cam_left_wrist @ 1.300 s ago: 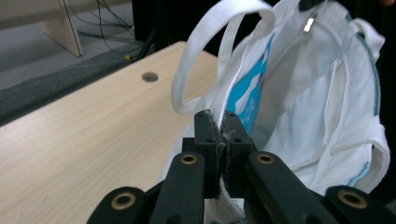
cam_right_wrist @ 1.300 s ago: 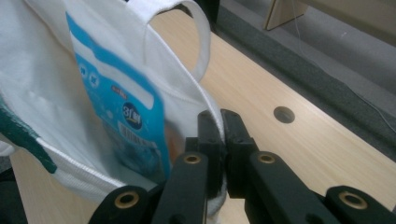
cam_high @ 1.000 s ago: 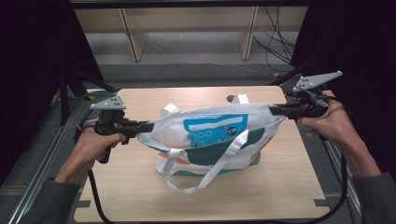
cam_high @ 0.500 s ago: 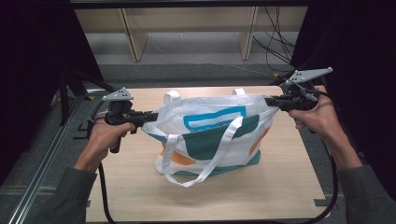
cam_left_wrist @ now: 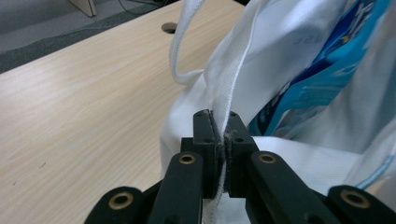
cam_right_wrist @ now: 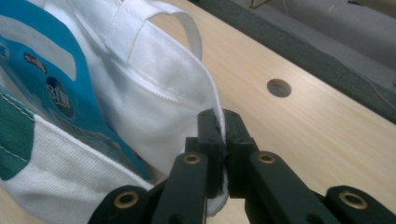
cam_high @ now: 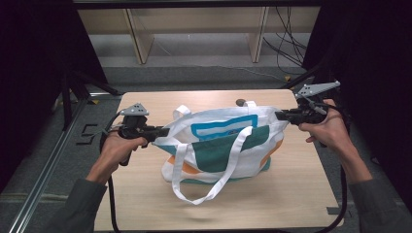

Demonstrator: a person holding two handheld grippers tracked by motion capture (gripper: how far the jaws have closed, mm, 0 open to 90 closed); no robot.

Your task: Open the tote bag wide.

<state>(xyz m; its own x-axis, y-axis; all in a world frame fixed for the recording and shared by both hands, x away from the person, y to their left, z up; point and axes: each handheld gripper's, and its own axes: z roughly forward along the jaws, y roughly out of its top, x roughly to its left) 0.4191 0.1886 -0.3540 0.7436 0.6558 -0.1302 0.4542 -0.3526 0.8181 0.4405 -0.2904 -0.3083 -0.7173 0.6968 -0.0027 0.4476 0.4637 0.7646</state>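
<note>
A white tote bag (cam_high: 218,145) with teal, blue and orange patches hangs stretched between my two grippers over the wooden table (cam_high: 301,189). My left gripper (cam_high: 163,131) is shut on the bag's left top edge; in the left gripper view its jaws pinch the white seam (cam_left_wrist: 219,135). At the bag's right top corner my right gripper (cam_high: 282,115) is shut too, with the hem (cam_right_wrist: 219,126) clamped between its jaws. One long white handle (cam_high: 209,187) droops toward the front of the table. The bag's bottom rests on the tabletop.
A round hole (cam_right_wrist: 279,87) in the tabletop lies behind the bag. Bare wood surrounds the bag on all sides. Dark frame rails run along the table's left side (cam_high: 43,174), and wooden shelf legs (cam_high: 138,41) stand on the floor beyond.
Both hands have sunk, lowering the bag until its bottom settles on the table. The hanging handle has swung forward. Both grips stay on the bag's top edge.
</note>
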